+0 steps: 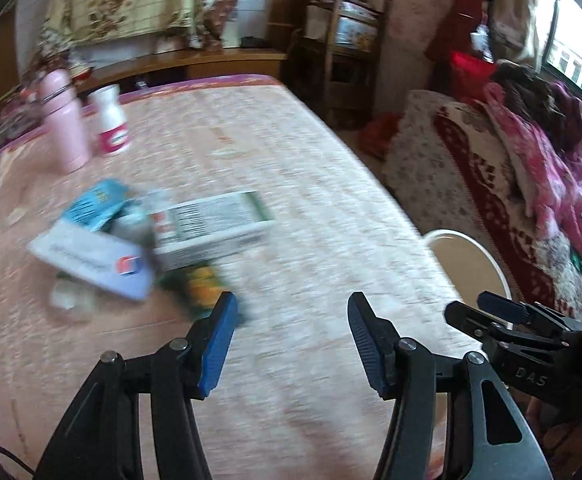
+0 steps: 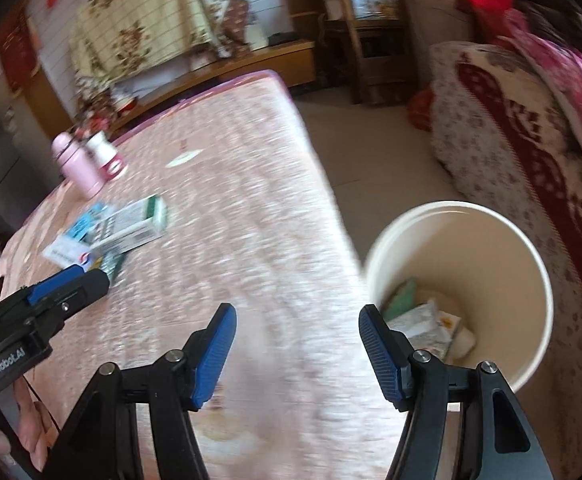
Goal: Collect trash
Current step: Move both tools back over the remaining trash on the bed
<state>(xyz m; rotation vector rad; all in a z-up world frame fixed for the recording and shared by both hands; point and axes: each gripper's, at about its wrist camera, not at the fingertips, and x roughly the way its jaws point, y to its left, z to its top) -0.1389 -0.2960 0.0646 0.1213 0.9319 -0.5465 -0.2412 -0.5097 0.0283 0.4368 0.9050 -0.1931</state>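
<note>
Pink-clothed table (image 1: 311,208): carton pile (image 1: 151,240) near its left edge, white bin (image 2: 531,280) off the right edge. My left gripper (image 1: 291,344) and right gripper (image 2: 295,352) both spread, empty. I'd pinch the green-striked carton (image 1: 215,224) across its narrow sides.

Both my wrist cams look fwd/down along fingers, close over table (image 1: 291,184). Left cam faces box pile (image 1: 151,236); right cam faces bin (image 2: 459,280). Shared: table, pile, bin.
</note>
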